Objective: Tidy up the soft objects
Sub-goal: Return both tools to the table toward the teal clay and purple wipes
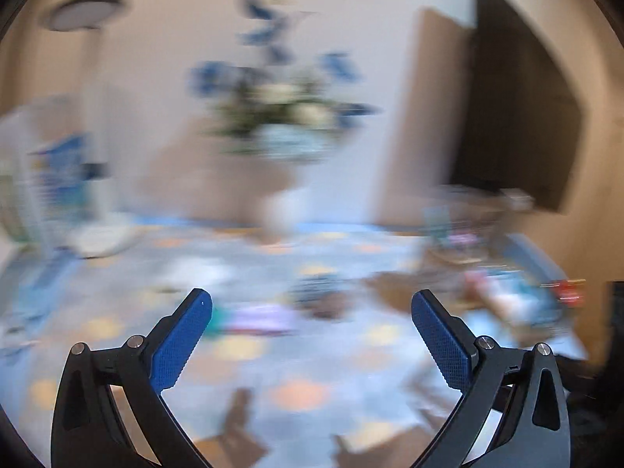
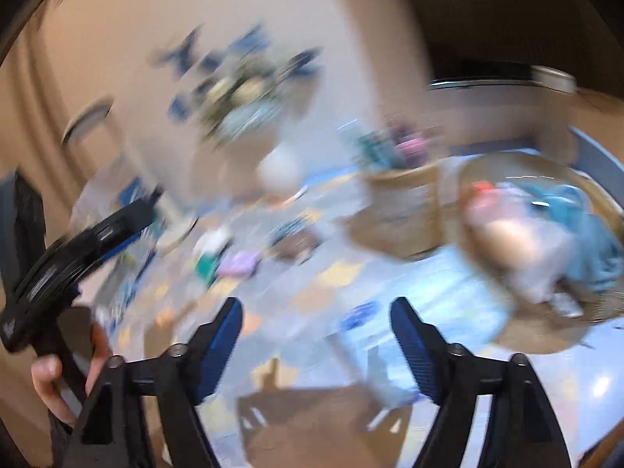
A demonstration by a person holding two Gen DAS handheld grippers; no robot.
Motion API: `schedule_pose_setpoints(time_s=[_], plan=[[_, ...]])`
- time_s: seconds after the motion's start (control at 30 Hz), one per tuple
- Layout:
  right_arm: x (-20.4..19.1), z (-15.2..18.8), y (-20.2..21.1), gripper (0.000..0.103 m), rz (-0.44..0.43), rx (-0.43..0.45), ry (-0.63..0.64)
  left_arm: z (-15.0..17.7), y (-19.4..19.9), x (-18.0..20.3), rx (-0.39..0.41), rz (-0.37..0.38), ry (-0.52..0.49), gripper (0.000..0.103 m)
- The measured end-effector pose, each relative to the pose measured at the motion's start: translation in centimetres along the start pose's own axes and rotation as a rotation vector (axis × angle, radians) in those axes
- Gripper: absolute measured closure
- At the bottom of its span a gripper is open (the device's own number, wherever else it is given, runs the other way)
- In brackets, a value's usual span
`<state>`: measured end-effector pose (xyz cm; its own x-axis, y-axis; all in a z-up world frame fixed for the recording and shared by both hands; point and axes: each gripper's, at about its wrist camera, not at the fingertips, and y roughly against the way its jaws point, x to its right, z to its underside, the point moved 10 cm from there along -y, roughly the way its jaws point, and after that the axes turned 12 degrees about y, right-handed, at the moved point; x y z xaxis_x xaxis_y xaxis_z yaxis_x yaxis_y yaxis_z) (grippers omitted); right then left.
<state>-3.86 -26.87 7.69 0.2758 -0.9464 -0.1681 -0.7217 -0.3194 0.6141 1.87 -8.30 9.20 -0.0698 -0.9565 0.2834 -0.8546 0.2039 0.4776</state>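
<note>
— On the table, what do you see?
— It is all blurry. A vase of blue and white flowers [image 1: 280, 117] stands at the back. A dark screen [image 1: 518, 109] hangs on the right.
— And the top?
— A blue cloth with orange dots [image 1: 296, 394] covers it, by a pale wall.
— Where are the soft things?
— A purple one [image 1: 261, 318] lies ahead of the left gripper [image 1: 312, 335], apart from its fingers. A basket [image 2: 546, 163] holds a blue soft thing [image 2: 592, 241], to the right of the right gripper [image 2: 316, 335].
— Are the grippers holding anything?
— No. Both are spread wide, with nothing between.
</note>
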Motion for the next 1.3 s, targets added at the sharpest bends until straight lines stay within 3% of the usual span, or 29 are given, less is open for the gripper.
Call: schedule_pose_setpoints(time_s=[0.13,0.27,0.37,0.43,0.57,0.67,0.77,1.0,1.3], plan=[[-5.9,1.2,-4.0,0.022,0.003,-0.050,0.152,2.2,-1.9,-6.4,-0.045,-0.118,0.009,0.001],[-8.7,2.3,-7.9,0.022,-0.019,-0.111,0.186,4.3,-3.6,-11.3,-0.066,-0.222,0.011,0.001],[-8.8,2.9,-9.8,0.021,-0.022,-0.131,0.172,6.0,-4.6,-13.4,-0.091,-0.220,0.034,0.001],[-8.4,3.4,-10.6,0.021,-0.014,-0.132,0.160,7.1,-5.7,-14.5,-0.156,-0.211,0.085,0.001],[-6.6,5.2,-12.3,0.017,0.012,-0.143,0.133,6.9,-5.1,-15.0,-0.147,-0.167,0.145,0.001],[-5.6,5.8,-13.2,0.015,-0.007,-0.198,0.053,7.3,-5.3,-15.1,-0.165,-0.163,0.157,0.001],[-5.9,6.0,-13.4,0.000,-0.022,-0.205,0.066,7.6,-5.8,-14.9,-0.182,-0.180,0.133,0.001],[-7.2,7.1,-14.6,0.000,0.099,-0.288,0.222,8.2,-6.5,-13.6,-0.209,-0.216,0.025,0.001],[-7.5,7.3,-14.7,0.000,0.098,-0.286,0.219,8.6,-7.0,-13.7,-0.240,-0.229,0.008,0.001]])
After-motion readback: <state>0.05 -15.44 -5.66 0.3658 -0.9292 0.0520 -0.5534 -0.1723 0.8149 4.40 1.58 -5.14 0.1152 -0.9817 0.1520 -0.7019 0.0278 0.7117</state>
